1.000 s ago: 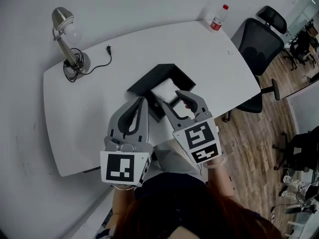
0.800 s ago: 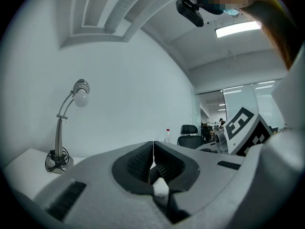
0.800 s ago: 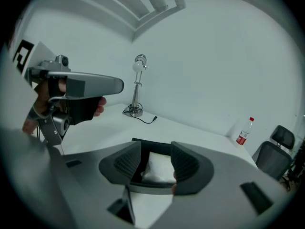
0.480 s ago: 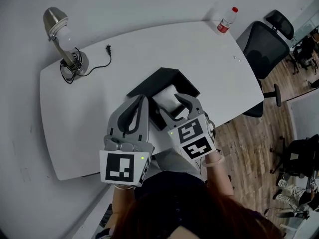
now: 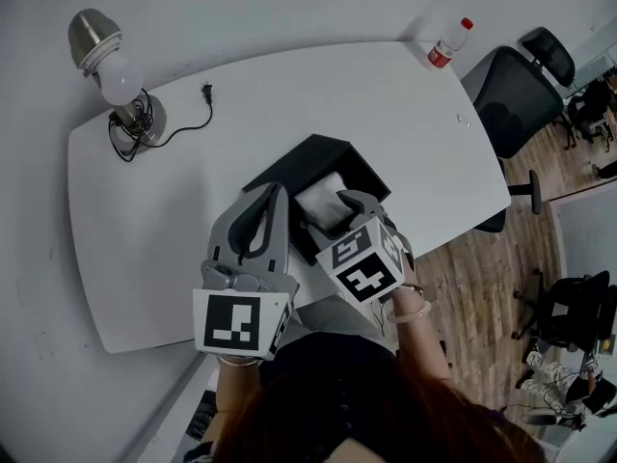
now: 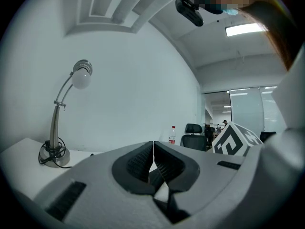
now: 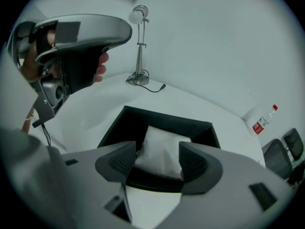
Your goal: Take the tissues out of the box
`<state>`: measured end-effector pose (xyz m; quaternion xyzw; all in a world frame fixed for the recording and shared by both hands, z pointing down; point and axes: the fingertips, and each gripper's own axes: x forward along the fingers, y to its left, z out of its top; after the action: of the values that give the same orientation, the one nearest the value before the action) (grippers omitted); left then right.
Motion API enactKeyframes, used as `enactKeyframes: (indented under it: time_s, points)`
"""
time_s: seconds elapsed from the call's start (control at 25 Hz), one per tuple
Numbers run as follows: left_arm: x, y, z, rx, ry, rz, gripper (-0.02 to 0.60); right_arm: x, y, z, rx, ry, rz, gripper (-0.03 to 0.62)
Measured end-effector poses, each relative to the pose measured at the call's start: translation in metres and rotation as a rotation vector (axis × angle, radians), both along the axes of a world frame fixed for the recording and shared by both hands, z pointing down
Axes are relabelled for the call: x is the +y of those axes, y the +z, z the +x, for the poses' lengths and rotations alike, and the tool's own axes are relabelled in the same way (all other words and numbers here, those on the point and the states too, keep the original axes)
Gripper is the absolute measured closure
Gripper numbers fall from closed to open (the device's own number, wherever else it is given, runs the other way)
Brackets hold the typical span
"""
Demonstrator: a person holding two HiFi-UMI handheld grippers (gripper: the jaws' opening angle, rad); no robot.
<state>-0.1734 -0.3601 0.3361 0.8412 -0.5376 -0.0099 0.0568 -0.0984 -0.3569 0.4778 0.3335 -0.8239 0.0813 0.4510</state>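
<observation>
An open black box [image 5: 310, 155] stands on the white table [image 5: 154, 230], with a white pack of tissues [image 5: 324, 201] inside it. My right gripper [image 5: 349, 204] hangs over the box's near side. Its jaws are opening, and in the right gripper view the tissues [image 7: 164, 149] lie beyond and between them, clear of the pads, inside the box [image 7: 143, 120]. Just left of the box, my left gripper [image 5: 274, 195] is held above the table. Its jaws [image 6: 153, 148] are shut with nothing between them.
A desk lamp [image 5: 101, 61] with a coiled cable stands at the table's far left; its plug [image 5: 206, 91] lies loose. A bottle with a red cap [image 5: 451, 43] stands at the far right corner. Office chairs [image 5: 516, 85] stand beyond the right edge over wooden floor.
My right gripper has tilted down over the box and its jaws have spread wider. The left gripper has stayed in place. The head view has shifted slightly.
</observation>
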Motion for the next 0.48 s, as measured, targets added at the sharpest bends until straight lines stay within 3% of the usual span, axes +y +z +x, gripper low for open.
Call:
enactKeyframes:
  time_s: [0.48]
  points:
    - [-0.007, 0.010, -0.006, 0.015, -0.030, -0.027, 0.555, -0.003, 0.024, 0.001, 0.112, 0.000, -0.099, 0.330]
